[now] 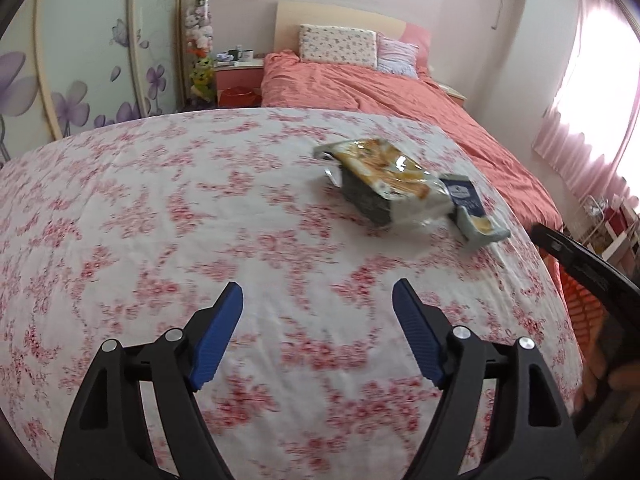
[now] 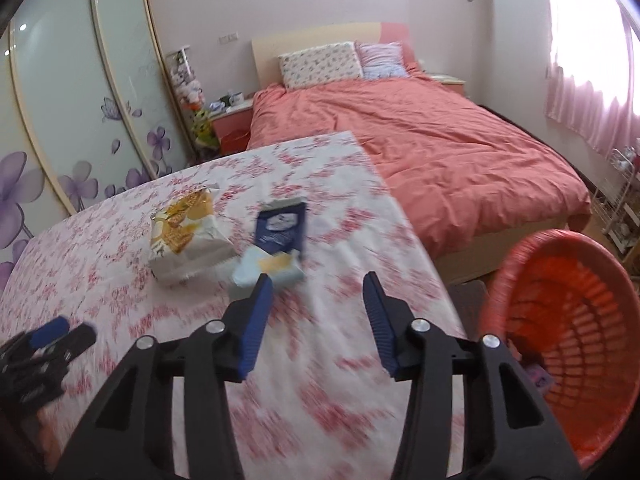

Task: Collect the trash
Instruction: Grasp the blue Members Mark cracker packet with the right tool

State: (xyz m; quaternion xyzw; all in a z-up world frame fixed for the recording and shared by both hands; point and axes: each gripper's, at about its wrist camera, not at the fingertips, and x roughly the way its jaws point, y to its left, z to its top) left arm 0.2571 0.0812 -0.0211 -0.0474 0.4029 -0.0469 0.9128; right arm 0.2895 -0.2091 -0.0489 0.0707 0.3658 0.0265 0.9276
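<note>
The right gripper (image 2: 318,294) hangs over a floral tablecloth (image 2: 120,280), jaws apart with nothing between them. Just beyond its fingertips lie a yellow snack bag (image 2: 188,236) and a blue wrapper (image 2: 280,226) (touching). An orange basket (image 2: 560,320) stands right of the table.

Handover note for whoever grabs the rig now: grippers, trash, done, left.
Left gripper: jaws open, empty, over the floral tablecloth.
Right gripper: jaws open, empty, near the blue wrapper.
Trash: a yellow-and-white snack bag and the blue wrapper lie side by side on the table. The orange basket stands off the table's right edge, beside the bed.
Done: something small lies in the basket's bottom; too blurred to name.
Left: both wrappers still need picking up and dropping in the basket.
</note>
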